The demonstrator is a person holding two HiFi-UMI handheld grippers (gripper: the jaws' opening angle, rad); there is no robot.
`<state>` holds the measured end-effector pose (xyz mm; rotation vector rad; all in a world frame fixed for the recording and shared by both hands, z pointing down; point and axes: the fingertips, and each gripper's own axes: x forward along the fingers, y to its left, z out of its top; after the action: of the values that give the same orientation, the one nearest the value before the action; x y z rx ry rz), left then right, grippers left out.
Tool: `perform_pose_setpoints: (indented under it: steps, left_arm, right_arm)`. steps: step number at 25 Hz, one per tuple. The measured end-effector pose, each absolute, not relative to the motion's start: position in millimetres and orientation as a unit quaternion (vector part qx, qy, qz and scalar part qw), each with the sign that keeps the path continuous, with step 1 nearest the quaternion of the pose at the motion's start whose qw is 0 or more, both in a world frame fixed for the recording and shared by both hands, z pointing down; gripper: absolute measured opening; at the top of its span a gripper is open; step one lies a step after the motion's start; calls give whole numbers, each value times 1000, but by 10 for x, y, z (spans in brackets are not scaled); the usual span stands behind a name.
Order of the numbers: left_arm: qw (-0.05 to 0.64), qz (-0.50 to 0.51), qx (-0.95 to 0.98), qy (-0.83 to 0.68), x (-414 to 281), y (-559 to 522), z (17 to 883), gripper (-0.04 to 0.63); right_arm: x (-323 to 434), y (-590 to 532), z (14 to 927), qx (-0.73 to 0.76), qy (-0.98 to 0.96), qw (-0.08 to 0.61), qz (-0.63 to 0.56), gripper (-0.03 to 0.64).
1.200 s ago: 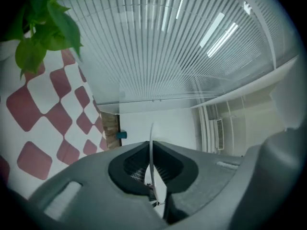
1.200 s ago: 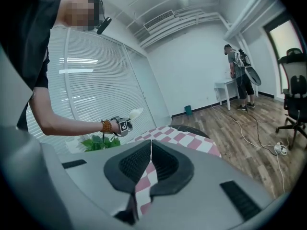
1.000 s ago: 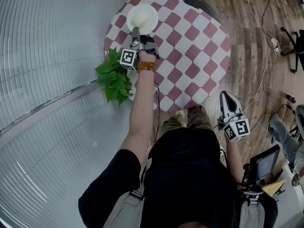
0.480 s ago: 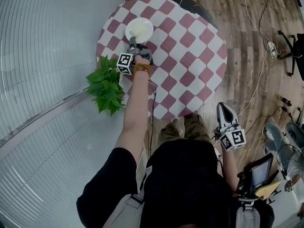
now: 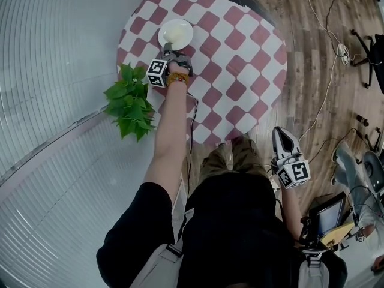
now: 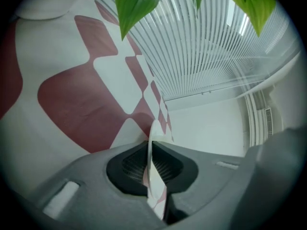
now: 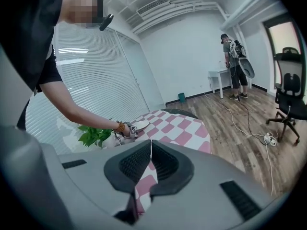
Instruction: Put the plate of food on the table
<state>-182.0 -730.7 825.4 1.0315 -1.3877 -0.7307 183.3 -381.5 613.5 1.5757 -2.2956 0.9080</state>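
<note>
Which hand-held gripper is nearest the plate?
The left hand-held gripper, over the checkered table just short of the plate; the right hand-held gripper hangs beyond the table's edge.

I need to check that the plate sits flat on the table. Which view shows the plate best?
The head view: the whole plate lies in sight on the checked table, pale food on it. The left gripper view catches only its rim at the top left; the right gripper view shows it small and far off.

Your left arm (image 5: 168, 137) reached forward over the counter's (image 5: 240, 59) left edge, with the left tongs (image 5: 168, 53) pressed together and empty. Your right tongs (image 5: 281, 134) hung beside your hip, off the counter's near edge, jaws together, empty.
</note>
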Motion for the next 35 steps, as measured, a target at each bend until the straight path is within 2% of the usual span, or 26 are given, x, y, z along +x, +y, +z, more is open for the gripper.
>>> perform_pose_setpoints:
  steps: [17, 21, 35]
  left_arm:
    - [655, -230, 439, -571, -1551, -6854, 8335, 25]
    - [659, -210, 455, -561, -1512, -6749, 8295, 76]
    - [681, -210, 429, -556, -1501, -5749, 8179, 87]
  right_arm:
    - [1588, -3668, 5978, 507, -804, 97, 295, 12]
    - [1575, -3589, 5945, 509, -805, 89, 290, 12]
    - [1469, -3172, 5849, 506, -811, 73, 284, 12]
